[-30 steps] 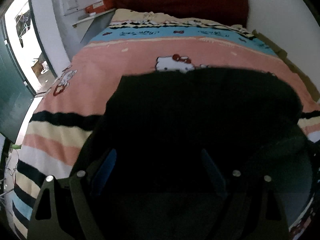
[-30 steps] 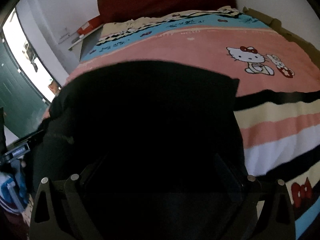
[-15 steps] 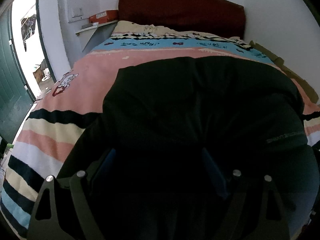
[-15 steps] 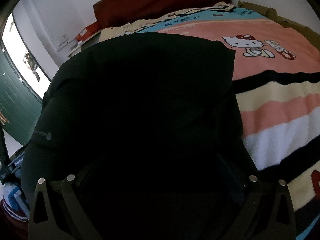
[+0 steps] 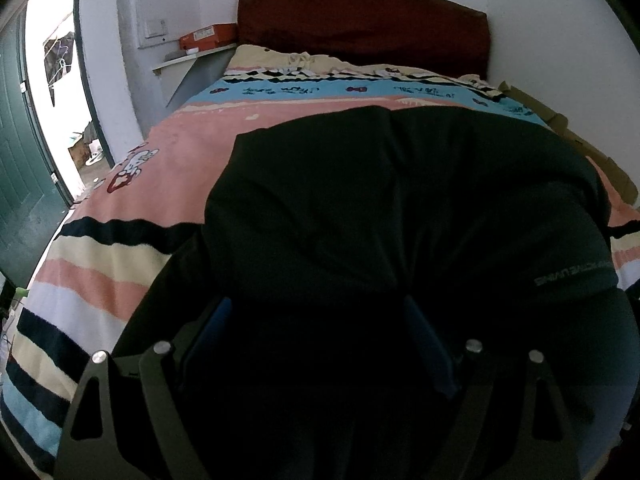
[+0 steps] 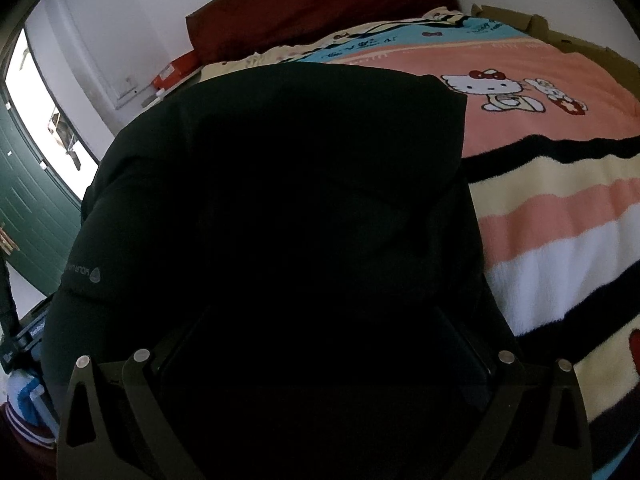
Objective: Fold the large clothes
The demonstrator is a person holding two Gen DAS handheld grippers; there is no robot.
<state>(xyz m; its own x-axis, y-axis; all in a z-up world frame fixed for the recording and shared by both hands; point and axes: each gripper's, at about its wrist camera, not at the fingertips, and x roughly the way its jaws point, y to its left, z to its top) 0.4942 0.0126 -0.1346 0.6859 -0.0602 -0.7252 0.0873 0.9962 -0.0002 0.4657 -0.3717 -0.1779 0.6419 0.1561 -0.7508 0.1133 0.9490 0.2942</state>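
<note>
Clearly the fold is under way but not finished. At the far left of the left wrist view a green door (image 5: 16,184) stands open onto a bright doorway, and beside it a small shelf (image 5: 192,60) carries an orange box (image 5: 206,36) next to the dark red headboard (image 5: 360,28). Across the middle of the frame the black garment (image 5: 400,208) lies spread over the striped cartoon-cat blanket (image 5: 100,264) on the bed, its far edge reaching up to the pink band; a line of pale lettering shows on it at the right of the frame. The left claw (image 5: 316,332) sits at the bottom centre with its blue pads set wide apart and dark cloth filling the space between them; whether the cloth is pinched cannot be told.

In the right wrist view the same garment (image 6: 280,200) fills the left and centre of the frame, a small logo at its left side, with the blanket (image 6: 560,208) bare to its right and cardboard (image 6: 520,20) along the wall at upper right. The right claw (image 6: 320,340) is buried in shadow at the bottom centre, so its state cannot be told.

By the look of it, the garment is doubled over at least once and still broad; further folds and a final smoothing appear to remain.
</note>
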